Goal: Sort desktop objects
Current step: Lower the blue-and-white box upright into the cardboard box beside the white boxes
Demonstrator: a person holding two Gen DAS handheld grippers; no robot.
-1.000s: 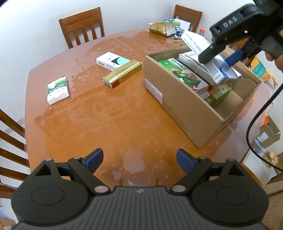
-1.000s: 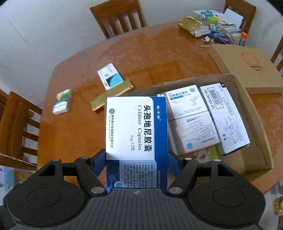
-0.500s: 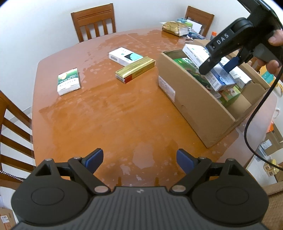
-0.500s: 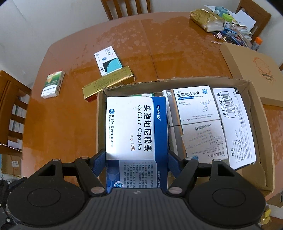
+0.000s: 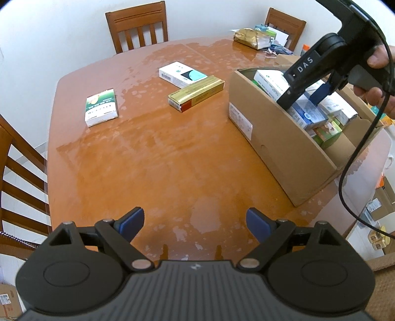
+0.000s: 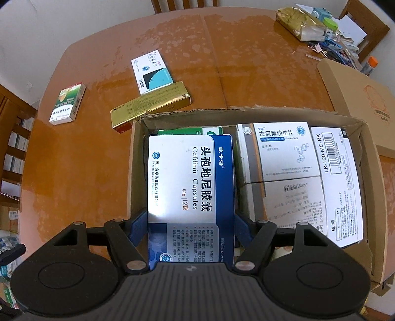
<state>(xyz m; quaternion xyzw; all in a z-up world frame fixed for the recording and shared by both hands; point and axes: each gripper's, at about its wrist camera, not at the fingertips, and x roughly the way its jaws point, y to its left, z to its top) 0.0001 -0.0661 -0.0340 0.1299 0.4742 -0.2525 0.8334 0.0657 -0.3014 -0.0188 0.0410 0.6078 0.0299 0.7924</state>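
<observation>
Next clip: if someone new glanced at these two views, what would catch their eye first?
The blue-and-white medicine box clamped in the right gripper, held over the left side of the open cardboard box, which is already crowded with packs. Then the three boxes left out on the shiny wooden table: green, white and gold.

This looked like a dining room in a home, used for sorting: a glossy wooden table (image 5: 153, 158) stood by plain white walls, with slat-backed wooden chairs (image 5: 138, 27) drawn up around it. Medicine cartons lay on the tabletop and filled an open cardboard box (image 6: 246, 116). Household clutter (image 6: 328, 37) of papers, clips and a gold foil bag (image 6: 293, 19) was heaped at the far corner.
</observation>
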